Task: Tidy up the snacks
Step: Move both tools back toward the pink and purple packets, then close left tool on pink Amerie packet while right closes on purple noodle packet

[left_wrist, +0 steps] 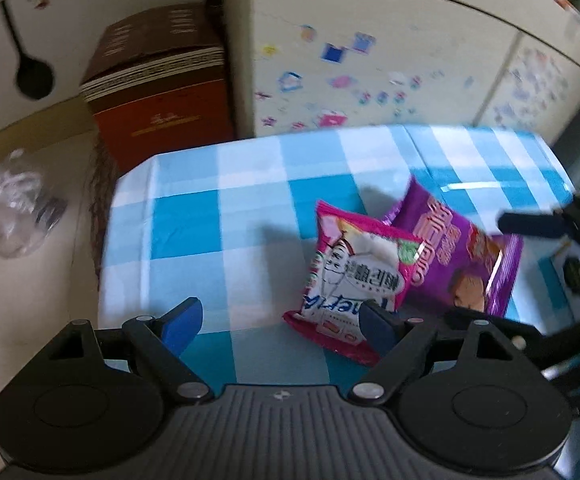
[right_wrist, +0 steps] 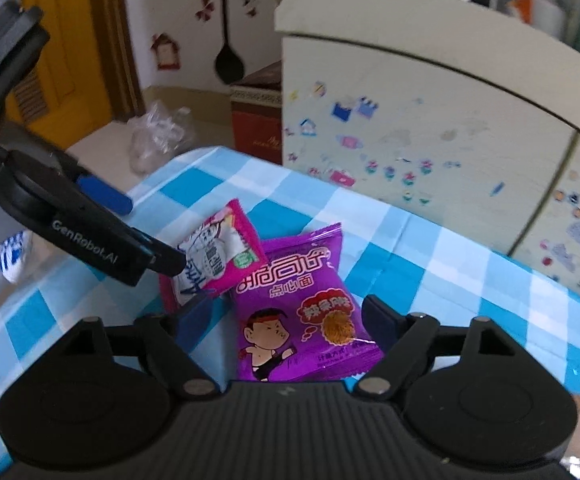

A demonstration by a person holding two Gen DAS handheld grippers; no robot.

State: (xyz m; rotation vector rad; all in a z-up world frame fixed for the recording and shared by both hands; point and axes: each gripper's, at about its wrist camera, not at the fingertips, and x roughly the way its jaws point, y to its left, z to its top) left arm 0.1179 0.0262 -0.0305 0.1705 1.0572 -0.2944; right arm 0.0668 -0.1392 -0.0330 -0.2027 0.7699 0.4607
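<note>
Tongs tilt down over the checked tabletop point(left_wrist: 218, 184): left tongs point(left_wrist: 280, 326) released beside the pink snack packet point(left_wrist: 354, 268), right tongs point(right_wrist: 284, 320) released astride the purple snack packet point(right_wrist: 302, 304).

Two snack packets lie on the checked tablecloth point(right_wrist: 430, 240): one pink packet point(right_wrist: 214, 256) and, at its four o'clock, one purple packet point(right_wrist: 302, 312). One brown carton point(left_wrist: 158, 92) stands behind at eleven o'clock. At nine o'clock sits what seems to be one crumpled clear plastic bag point(left_wrist: 10, 208), blurred.

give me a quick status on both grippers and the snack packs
Left gripper open, beside pink pack. Right gripper open, astride purple pack. Packs overlap on checked cloth.
</note>
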